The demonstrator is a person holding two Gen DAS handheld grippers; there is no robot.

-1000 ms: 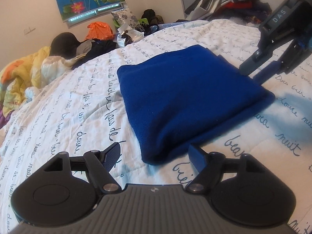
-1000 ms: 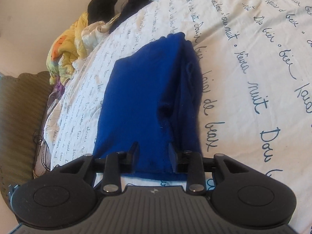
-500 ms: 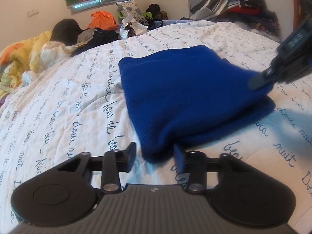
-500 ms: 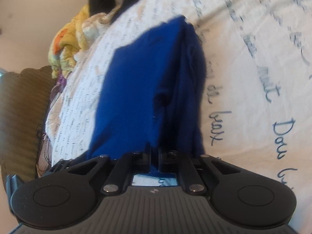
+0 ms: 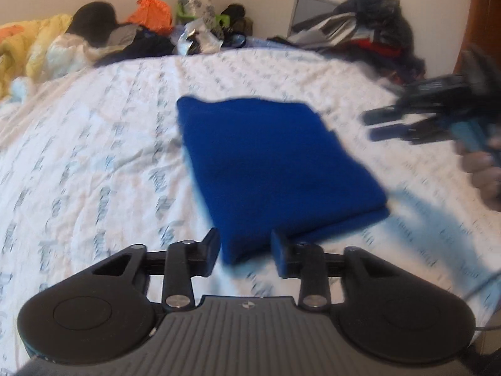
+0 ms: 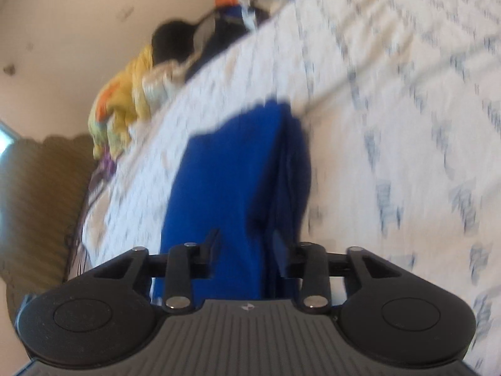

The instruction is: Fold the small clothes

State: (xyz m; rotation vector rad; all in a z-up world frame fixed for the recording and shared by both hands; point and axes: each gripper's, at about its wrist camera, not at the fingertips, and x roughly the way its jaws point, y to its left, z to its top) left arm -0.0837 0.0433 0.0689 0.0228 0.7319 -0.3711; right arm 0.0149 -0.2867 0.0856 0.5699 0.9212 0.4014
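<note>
A folded blue cloth (image 5: 275, 163) lies flat on the white bed sheet with blue writing (image 5: 94, 169). My left gripper (image 5: 245, 252) is open, its fingers straddling the cloth's near corner just above the sheet, holding nothing. My right gripper (image 5: 372, 125) shows at the right in the left wrist view, off the cloth's far right edge, jaws slightly apart. In the right wrist view the right gripper (image 6: 245, 250) is open and empty over the end of the blue cloth (image 6: 231, 181). Both views are blurred by motion.
Piled clothes (image 5: 369, 31) lie at the bed's back right and a yellow quilt (image 5: 28, 47) at the back left. An orange bag (image 5: 150, 15) and clutter stand along the far wall. A brown ribbed surface (image 6: 40, 194) borders the bed.
My right gripper went from shut on the cloth's edge to open and drew back from it. My left gripper pulled back and up; the cloth now lies further away.
</note>
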